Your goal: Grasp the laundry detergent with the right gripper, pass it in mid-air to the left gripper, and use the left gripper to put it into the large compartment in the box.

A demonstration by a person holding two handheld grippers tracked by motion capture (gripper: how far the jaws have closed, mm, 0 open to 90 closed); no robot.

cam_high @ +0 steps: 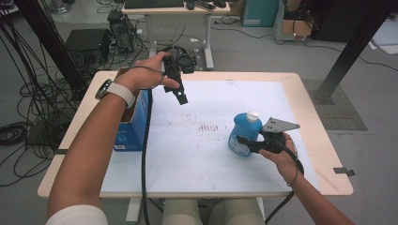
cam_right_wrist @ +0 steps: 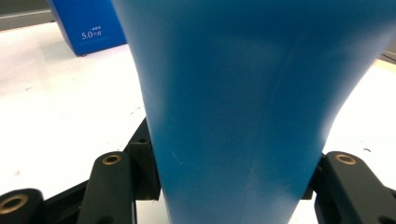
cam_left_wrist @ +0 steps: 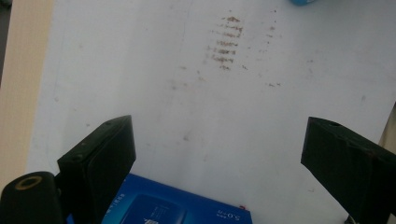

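So the grab part looks done: the right gripper (cam_high: 245,141) is clamped on the blue bottle (cam_high: 244,133), which stands upright on the white mat (cam_high: 197,154) toward the right side of the table (cam_high: 309,93), white cap up. In the right gripper view the bottle (cam_right_wrist: 243,112) sits squeezed between both jaws. What's left, I'd guess, is carrying it to the blue box (cam_high: 133,129) at the left edge. The left gripper (cam_high: 180,96) hangs above the far end of that box, jaws wide apart with nothing in them. The path across the mat is just stains, though the left arm over the box could get in the way.
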